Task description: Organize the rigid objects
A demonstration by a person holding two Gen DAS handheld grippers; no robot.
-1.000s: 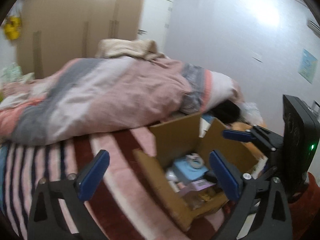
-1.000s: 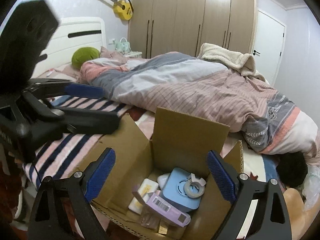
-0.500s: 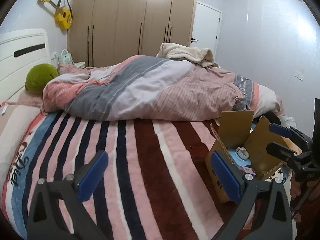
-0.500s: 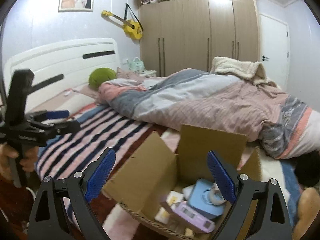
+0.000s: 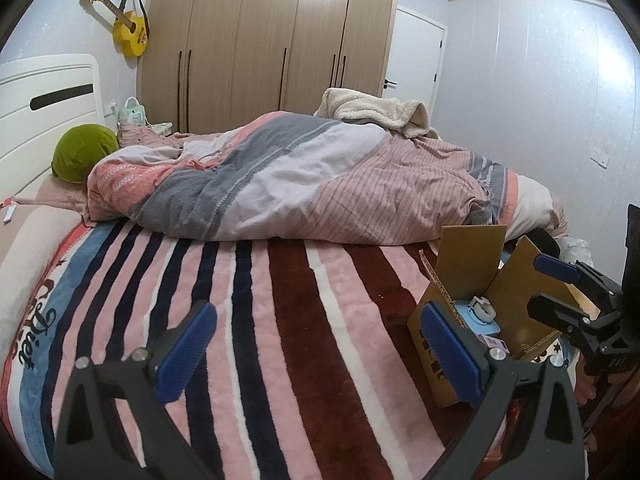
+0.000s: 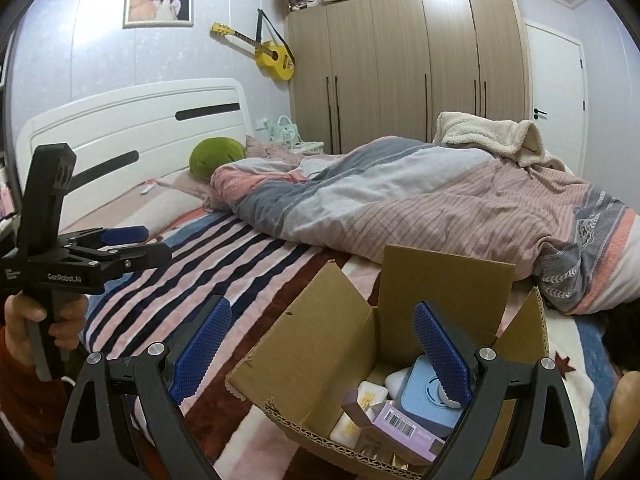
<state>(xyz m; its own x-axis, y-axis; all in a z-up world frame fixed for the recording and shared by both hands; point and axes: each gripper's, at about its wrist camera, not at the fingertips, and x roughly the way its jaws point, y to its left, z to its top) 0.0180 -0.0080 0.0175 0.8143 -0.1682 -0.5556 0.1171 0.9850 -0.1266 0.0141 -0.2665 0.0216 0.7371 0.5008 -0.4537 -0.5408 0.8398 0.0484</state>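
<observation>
The box (image 6: 400, 352) sits at lower right of the right wrist view, flaps up; its near corner runs off the bottom edge and the right gripper's (image 6: 320, 354) finger hides part of the blue case (image 6: 424, 396). A purple carton (image 6: 404, 428) and pale bars (image 6: 372, 394) lie beside it, labels unreadable. Both grippers are spread and empty. The left gripper (image 5: 318, 350) hangs over bare striped blanket (image 5: 280, 300), lower centre, with the duvet (image 5: 320, 184) heaped behind.
</observation>
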